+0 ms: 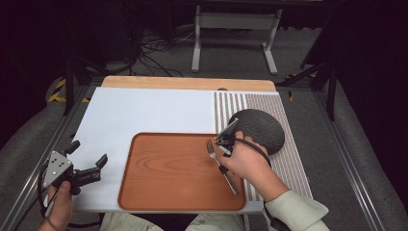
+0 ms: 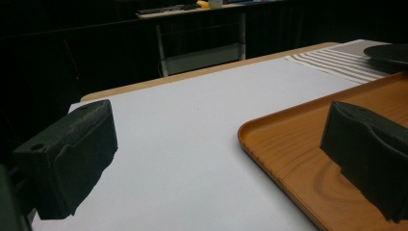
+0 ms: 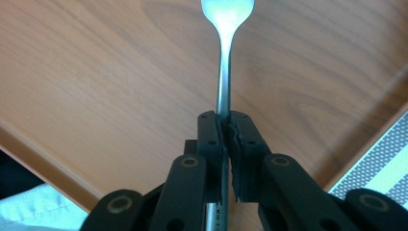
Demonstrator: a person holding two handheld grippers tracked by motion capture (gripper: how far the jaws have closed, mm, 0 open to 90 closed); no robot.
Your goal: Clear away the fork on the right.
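From above, the right gripper (image 1: 225, 143) holds a fork (image 1: 222, 166) over the wooden tray (image 1: 159, 192), beside a dark plate (image 1: 262, 127). The left gripper (image 2: 216, 159) rests spread over the white mat (image 2: 192, 125). The right gripper's own view shows its jaws pinching the fork's handle (image 3: 223, 77); setting it down seems left to do.

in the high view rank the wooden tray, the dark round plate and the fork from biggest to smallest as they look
1. Wooden tray, by far the largest.
2. Dark round plate, partly hidden behind the right hand.
3. Fork, thin and smallest, clamped in the right tongs.
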